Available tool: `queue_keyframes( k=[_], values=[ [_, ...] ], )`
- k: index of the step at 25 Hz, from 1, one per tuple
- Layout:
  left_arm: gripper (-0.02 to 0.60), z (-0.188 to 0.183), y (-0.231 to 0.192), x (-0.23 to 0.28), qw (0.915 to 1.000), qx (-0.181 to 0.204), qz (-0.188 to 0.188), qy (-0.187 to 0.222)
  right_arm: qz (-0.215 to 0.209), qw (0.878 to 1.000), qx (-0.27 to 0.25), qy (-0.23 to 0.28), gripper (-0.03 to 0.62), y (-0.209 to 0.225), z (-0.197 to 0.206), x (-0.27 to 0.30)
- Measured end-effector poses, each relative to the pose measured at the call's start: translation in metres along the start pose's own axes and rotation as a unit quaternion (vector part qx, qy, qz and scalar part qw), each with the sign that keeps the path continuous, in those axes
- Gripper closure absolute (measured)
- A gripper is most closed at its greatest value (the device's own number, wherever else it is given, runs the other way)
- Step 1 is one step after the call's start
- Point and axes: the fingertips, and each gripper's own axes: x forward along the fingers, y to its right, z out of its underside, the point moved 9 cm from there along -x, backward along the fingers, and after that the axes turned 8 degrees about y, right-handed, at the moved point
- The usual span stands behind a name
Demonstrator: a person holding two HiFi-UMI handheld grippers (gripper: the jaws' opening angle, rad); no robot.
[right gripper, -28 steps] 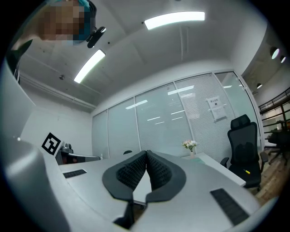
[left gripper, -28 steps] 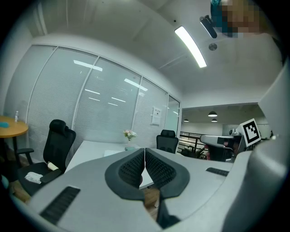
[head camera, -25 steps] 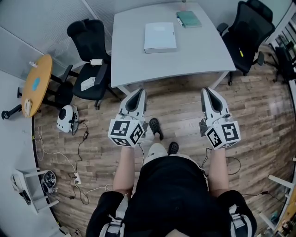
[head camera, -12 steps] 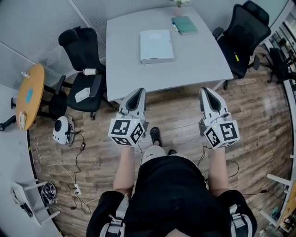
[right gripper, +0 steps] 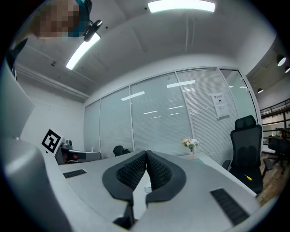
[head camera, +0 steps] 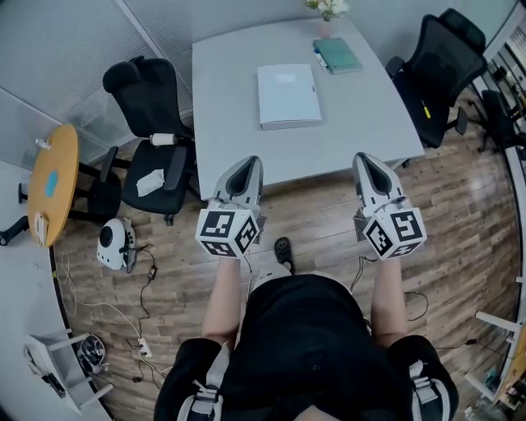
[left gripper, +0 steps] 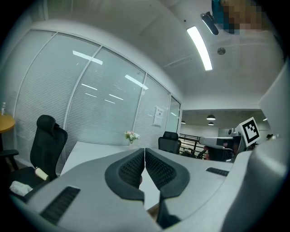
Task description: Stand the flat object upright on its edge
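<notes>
1. left claw (head camera: 249, 163) held out in front of the person, over the wooden floor (head camera: 320, 222), just short of the near edge of the worktop (head camera: 226, 99).
2. left claw pads pressed together in the left gripper view, nothing between them.
3. right claw (head camera: 364, 159) level with the left one, also at the near edge of the worktop, the two claws well apart from each other.
4. right claw pads together too in the right gripper view, nothing gripped.
5. flat white object (head camera: 288, 95) lies flat on its broad face around the middle of the worktop, not on its edge.
6. the flat white object is well apart from both claws, ahead of them and roughly between their two lines; neither claw touches it.
7. teal book (head camera: 337, 54) lies flat near the far right corner of the worktop, apart from the flat white object.
8. small vase of flowers (head camera: 327, 8) at the far edge, just beyond the teal book.
9. black chair (head camera: 152, 115) left of the worktop with a white cloth on its seat; second black chair (head camera: 440, 57) to the right.
10. white round device (head camera: 115, 244) and loose cables on the floor to the left.
</notes>
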Motion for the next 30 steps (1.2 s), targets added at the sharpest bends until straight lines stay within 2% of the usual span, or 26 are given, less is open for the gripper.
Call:
queue_keyframes(
  k=[6,15,22,30],
  values=[
    [0.557,0.004,-0.041,0.021,0.9998,-0.008,0.013,-0.008,0.014,1.0,-0.005,-0.005,0.577,-0.009,0.008,0.043],
    [0.556,0.008,-0.076,0.048,0.9991,-0.02,0.033,-0.019,0.025,0.999,-0.009,-0.033,0.577,-0.017,0.026,0.087],
    [0.555,0.015,-0.089,0.082,0.9985,-0.023,0.038,-0.032,0.034,0.998,0.001,-0.047,0.577,0.005,0.036,0.115],
    [0.556,0.016,-0.109,0.134,0.9988,-0.02,0.021,-0.04,0.022,0.998,0.013,-0.05,0.577,0.046,0.045,0.167]
  ],
)
